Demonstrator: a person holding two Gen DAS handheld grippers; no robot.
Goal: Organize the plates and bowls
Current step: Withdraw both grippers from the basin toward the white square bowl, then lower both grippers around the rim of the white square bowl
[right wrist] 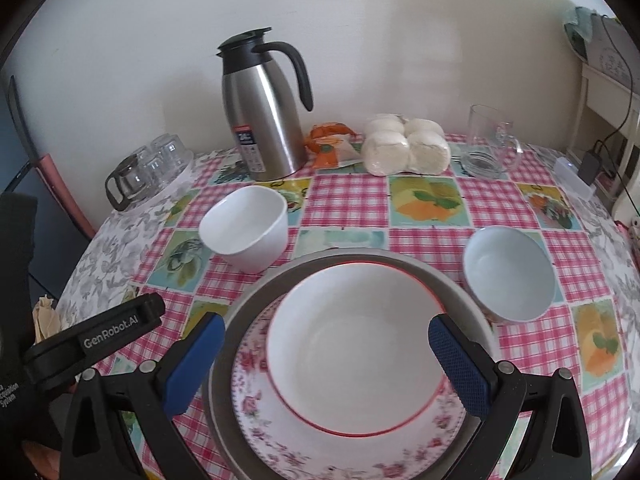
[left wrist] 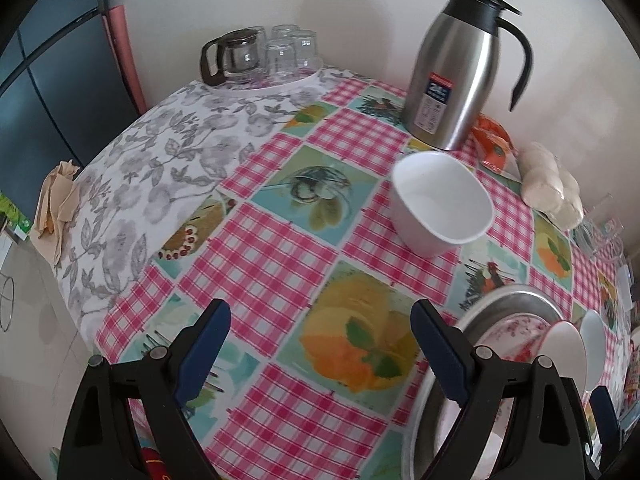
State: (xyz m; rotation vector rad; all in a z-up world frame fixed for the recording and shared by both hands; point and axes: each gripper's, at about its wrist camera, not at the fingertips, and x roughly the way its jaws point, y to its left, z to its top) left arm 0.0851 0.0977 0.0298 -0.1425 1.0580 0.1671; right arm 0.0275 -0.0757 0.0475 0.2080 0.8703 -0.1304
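The table (right wrist: 420, 208) carries a pink checked cloth and stands against a white wall. At its near edge a metal tray (right wrist: 240, 320) holds a flowered plate (right wrist: 256, 408) and a red-rimmed bowl (right wrist: 356, 344); the tray's near rim is cut off. The right gripper (right wrist: 326, 364) hangs released, its jaws straddling this bowl without contact. The left gripper (left wrist: 320, 352) is released over bare cloth. A square bowl (right wrist: 248, 232) and round bowl (right wrist: 510, 272) lie mid-table; a steel jug (right wrist: 262, 116) stands at the far edge.

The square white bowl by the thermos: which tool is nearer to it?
Left. The left tool hovers open just short of the square white bowl; the right tool is open over the stacked plates, farther off.
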